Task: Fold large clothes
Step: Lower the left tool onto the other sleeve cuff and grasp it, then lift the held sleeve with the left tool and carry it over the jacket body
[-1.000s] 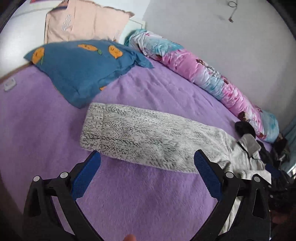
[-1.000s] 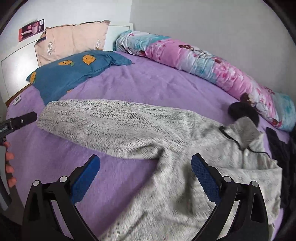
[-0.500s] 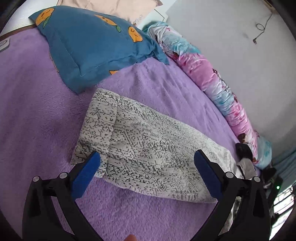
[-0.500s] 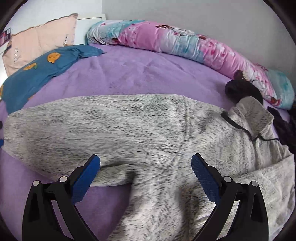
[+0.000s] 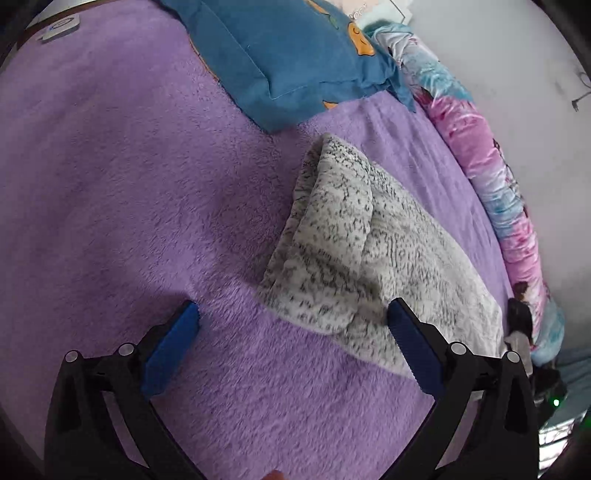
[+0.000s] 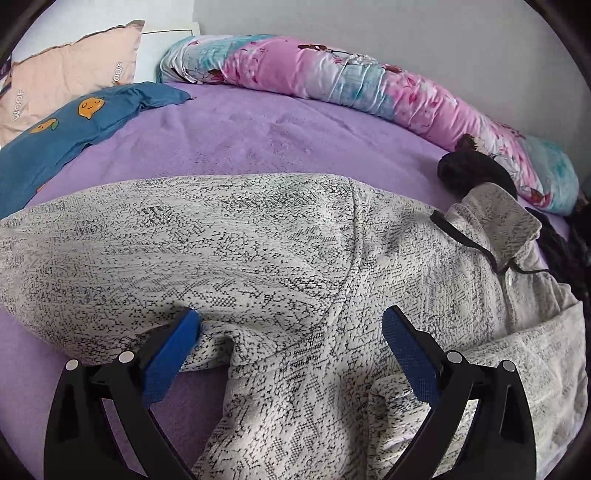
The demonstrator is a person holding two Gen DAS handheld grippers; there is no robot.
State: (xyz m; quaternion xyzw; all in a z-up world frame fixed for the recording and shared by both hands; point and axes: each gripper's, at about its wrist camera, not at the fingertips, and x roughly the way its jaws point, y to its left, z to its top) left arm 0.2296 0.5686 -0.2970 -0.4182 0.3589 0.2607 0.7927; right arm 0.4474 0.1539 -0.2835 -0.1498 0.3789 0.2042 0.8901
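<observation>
Purple fleece bedspread [image 5: 129, 184] covers bed. Blue pillow [image 5: 288, 55] at head, peach pillow [image 6: 70, 77] behind it, pink floral bolster [image 6: 369, 88] along grey wall [image 6: 369, 22]. Grey knit sweater [image 6: 258, 251] lies spread on bedspread, sleeve [image 5: 332, 240] stretched toward blue pillow, cuff end folded over. Left gripper [image 5: 291, 332] wide open, holds nothing, right finger at sleeve edge. Right gripper [image 6: 291, 332] wide open over sweater near underarm, grips nothing.
</observation>
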